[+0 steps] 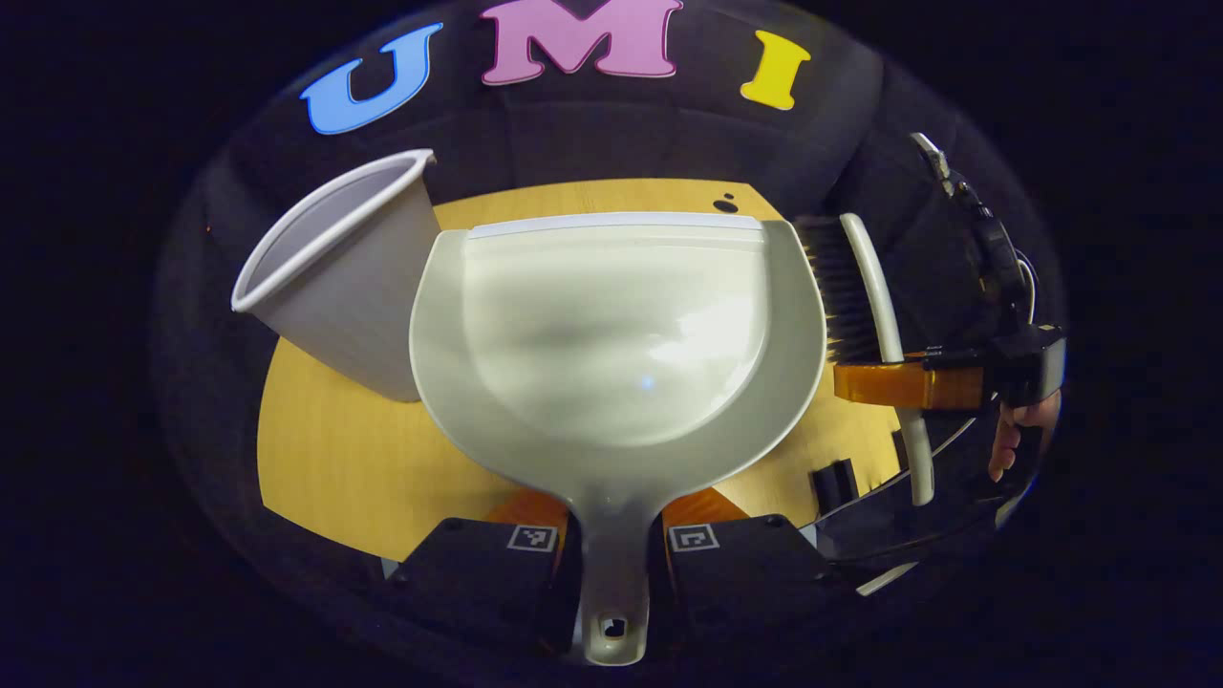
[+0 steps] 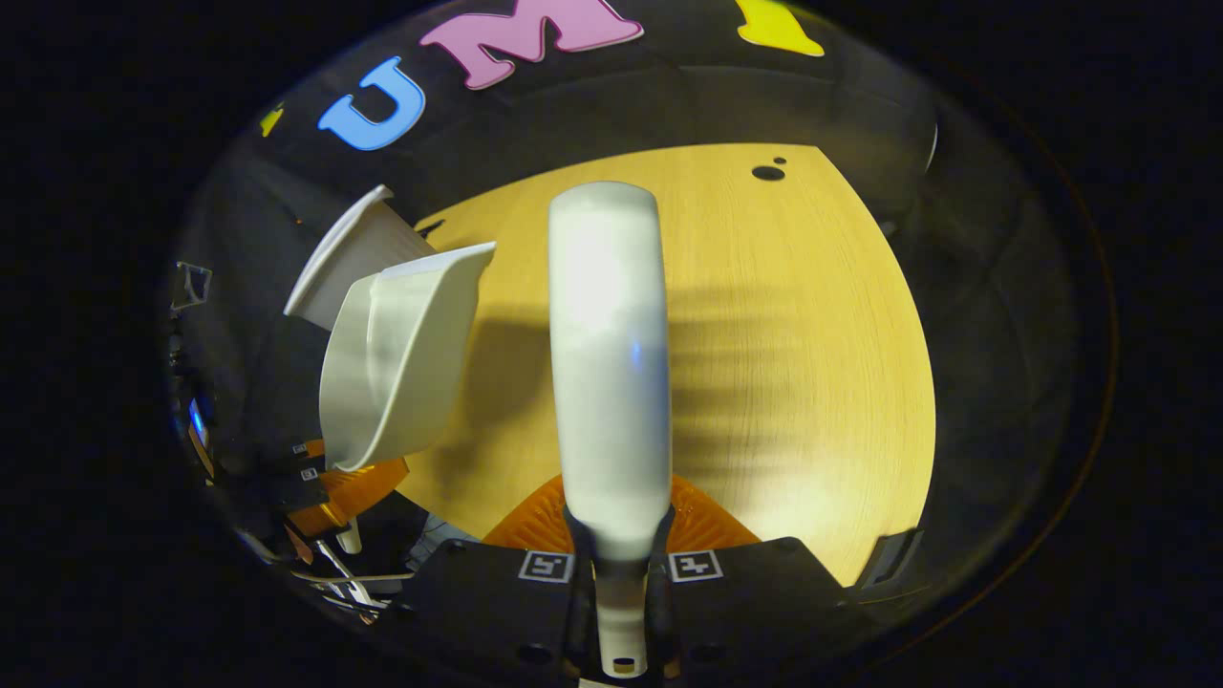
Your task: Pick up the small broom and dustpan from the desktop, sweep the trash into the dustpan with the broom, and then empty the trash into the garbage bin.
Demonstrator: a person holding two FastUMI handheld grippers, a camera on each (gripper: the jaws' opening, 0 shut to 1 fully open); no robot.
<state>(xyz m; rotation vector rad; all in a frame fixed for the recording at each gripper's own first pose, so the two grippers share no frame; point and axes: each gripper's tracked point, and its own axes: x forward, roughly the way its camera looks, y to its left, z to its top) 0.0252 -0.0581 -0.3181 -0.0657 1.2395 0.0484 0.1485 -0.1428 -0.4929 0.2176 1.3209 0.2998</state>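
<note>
Two hand-held tongs, each clamped on one tool, over a wooden table (image 1: 363,468).

Item 1: left tongs (image 1: 611,545), both fingers pressed on the handle of the dustpan (image 1: 621,334). Pan extends straight ahead of these tongs, lifted off the table, its hollow facing the camera and its straight lip at the far end. In the right gripper view the same dustpan (image 2: 396,363) is seen side-on to the left of the right tongs, with the left tongs (image 2: 315,487) beneath it.

Item 2: right tongs (image 2: 619,564), both fingers pressed on the handle of the broom (image 2: 611,354). Pale back of the broom runs straight ahead of these tongs and hides a strip of table. In the left gripper view the broom (image 1: 865,287) stands just right of the dustpan, dark bristles turned toward the pan; the right tongs (image 1: 908,382) hold it, a hand (image 1: 1018,435) behind them.

Item 3: garbage bin (image 1: 344,277), pale, ahead and left of the left tongs, beside the pan's left edge, its opening seen at a slant. Contents cannot be told.

Item 4: small dark spots (image 2: 769,172) at the table's far edge, ahead and right of the right tongs.

Markings: square black-and-white marker tags on the tongs' fingers; no readable brand or writing on the tools.
</note>
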